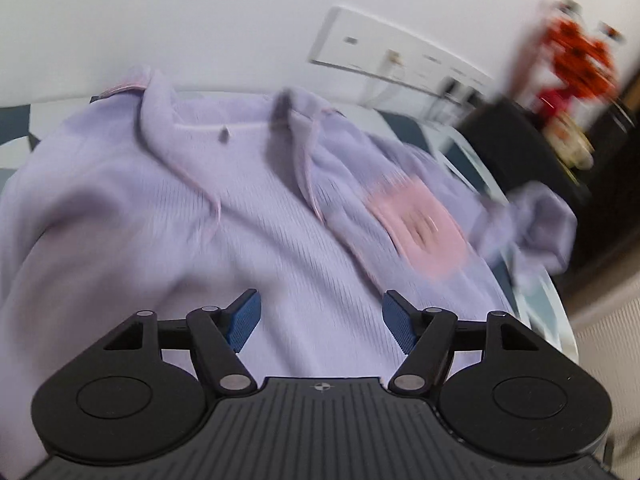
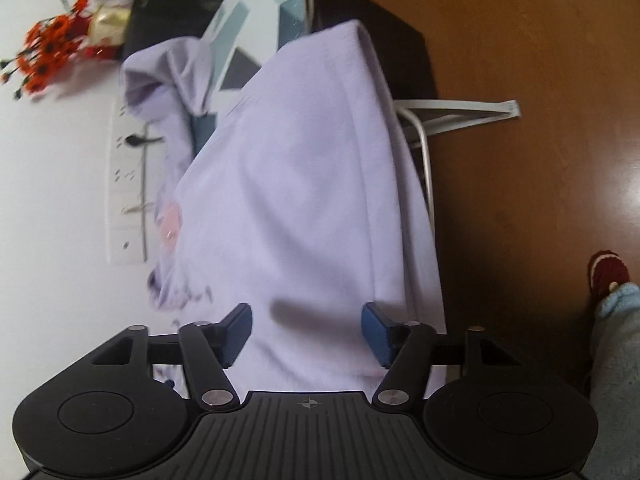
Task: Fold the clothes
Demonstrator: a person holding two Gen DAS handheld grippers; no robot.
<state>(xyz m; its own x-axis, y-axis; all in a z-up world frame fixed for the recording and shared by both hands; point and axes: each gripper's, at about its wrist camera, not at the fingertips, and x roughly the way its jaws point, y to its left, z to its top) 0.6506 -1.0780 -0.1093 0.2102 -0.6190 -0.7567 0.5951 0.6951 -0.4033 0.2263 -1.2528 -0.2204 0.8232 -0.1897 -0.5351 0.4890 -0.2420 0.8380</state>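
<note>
Lilac collared shirt [image 1: 248, 216] spread on patterned tabletop [image 1: 404, 124]; both grippers empty.

Left gripper [image 1: 320, 326]: blue pads apart, poised over the shirt's near front, holding nothing. Right gripper [image 2: 306, 334]: pads likewise apart above the plain lilac cloth. Pink patch [image 1: 416, 226] at shirt's right; one sleeve [image 1: 536, 224] bunched at the right edge. Orange flowers [image 1: 576, 52] far right, blurred.
</note>
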